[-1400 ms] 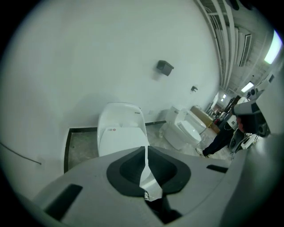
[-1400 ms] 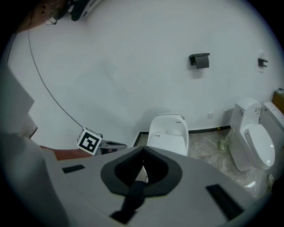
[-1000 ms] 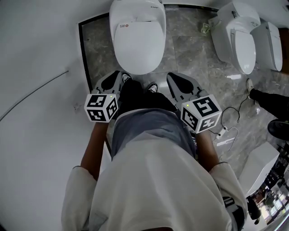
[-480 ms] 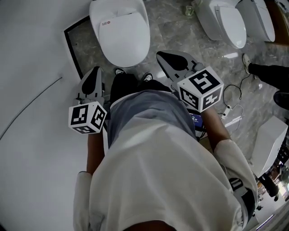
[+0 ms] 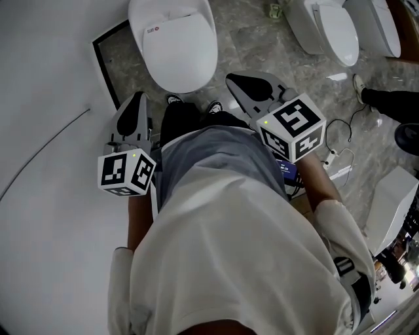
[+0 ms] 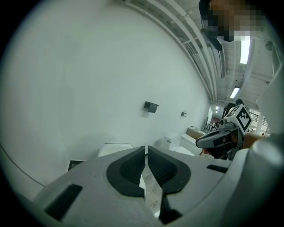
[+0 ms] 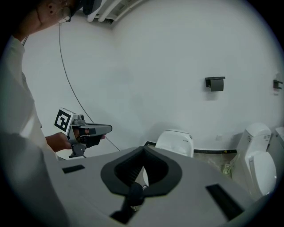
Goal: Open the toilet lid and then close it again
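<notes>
The toilet lid lies fully closed.

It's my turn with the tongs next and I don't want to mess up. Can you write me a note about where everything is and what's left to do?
Left tongs: shut, empty, held in the air, touching nothing.
Right tongs: shut, empty, also touching nothing.
Toilet lid: down flat on the toilet straight ahead, below both tongs.
Done: with the lid down, it can't be told whether it has already been opened and closed.
Left: if it hasn't, lift the lid up, then lower it again.
</notes>
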Action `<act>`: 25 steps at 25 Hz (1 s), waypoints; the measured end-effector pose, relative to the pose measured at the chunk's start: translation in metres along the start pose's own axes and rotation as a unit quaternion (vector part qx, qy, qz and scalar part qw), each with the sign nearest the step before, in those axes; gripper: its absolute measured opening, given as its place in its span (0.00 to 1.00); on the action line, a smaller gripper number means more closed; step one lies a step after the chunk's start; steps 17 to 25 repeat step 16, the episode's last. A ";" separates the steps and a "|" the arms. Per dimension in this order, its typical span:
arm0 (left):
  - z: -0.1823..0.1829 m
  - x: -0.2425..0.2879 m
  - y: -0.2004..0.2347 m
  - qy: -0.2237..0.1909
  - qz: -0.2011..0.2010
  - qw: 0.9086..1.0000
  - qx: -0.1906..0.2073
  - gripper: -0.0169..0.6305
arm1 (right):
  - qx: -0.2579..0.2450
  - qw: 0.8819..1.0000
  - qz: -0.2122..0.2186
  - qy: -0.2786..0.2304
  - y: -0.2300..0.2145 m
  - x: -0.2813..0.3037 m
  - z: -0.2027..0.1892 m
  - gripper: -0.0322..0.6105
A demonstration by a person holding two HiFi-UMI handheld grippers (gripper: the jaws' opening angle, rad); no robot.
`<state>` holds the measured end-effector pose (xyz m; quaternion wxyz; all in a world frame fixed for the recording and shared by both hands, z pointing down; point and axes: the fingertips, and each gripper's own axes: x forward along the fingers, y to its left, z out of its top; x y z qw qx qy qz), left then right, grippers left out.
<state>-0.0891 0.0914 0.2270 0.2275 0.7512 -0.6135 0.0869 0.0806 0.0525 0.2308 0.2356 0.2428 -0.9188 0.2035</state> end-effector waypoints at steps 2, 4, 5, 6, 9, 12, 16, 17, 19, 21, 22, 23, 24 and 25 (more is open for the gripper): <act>0.000 -0.003 -0.001 0.000 0.003 1.000 -0.001 0.06 | 0.000 1.000 -0.004 0.003 0.000 -0.001 -0.002 0.06; -0.002 -0.006 -0.001 0.002 0.004 1.000 -0.003 0.06 | -0.002 1.000 -0.005 0.006 0.001 -0.002 -0.004 0.06; -0.003 -0.006 -0.001 0.004 0.005 1.000 -0.003 0.06 | -0.003 1.000 -0.004 0.008 0.001 -0.002 -0.004 0.06; -0.003 -0.006 -0.001 0.006 0.005 1.000 -0.004 0.06 | -0.004 1.000 -0.003 0.009 0.001 -0.002 -0.005 0.06; -0.004 -0.007 -0.004 0.009 0.006 1.000 -0.006 0.06 | -0.003 1.000 0.003 0.012 0.003 -0.003 -0.008 0.06; -0.005 -0.010 -0.007 0.010 0.004 1.000 -0.008 0.06 | -0.002 1.000 0.004 0.013 0.006 -0.006 -0.010 0.06; -0.007 -0.012 -0.010 0.010 0.000 1.000 -0.007 0.06 | -0.004 1.000 0.006 0.012 0.010 -0.007 -0.012 0.06; -0.007 -0.012 -0.010 0.010 0.000 1.000 -0.007 0.06 | -0.004 1.000 0.006 0.012 0.010 -0.007 -0.012 0.06; -0.007 -0.012 -0.010 0.010 0.000 1.000 -0.007 0.06 | -0.004 1.000 0.006 0.012 0.010 -0.007 -0.012 0.06; -0.007 -0.012 -0.010 0.010 0.000 1.000 -0.007 0.06 | -0.004 1.000 0.006 0.012 0.010 -0.007 -0.012 0.06; -0.007 -0.012 -0.010 0.010 0.000 1.000 -0.007 0.06 | -0.004 1.000 0.006 0.012 0.010 -0.007 -0.012 0.06; -0.007 -0.012 -0.010 0.010 0.000 1.000 -0.007 0.06 | -0.004 1.000 0.006 0.012 0.010 -0.007 -0.012 0.06; -0.007 -0.012 -0.010 0.010 0.000 1.000 -0.007 0.06 | -0.004 1.000 0.006 0.012 0.010 -0.007 -0.012 0.06; -0.007 -0.012 -0.010 0.010 0.000 1.000 -0.007 0.06 | -0.004 1.000 0.006 0.012 0.010 -0.007 -0.012 0.06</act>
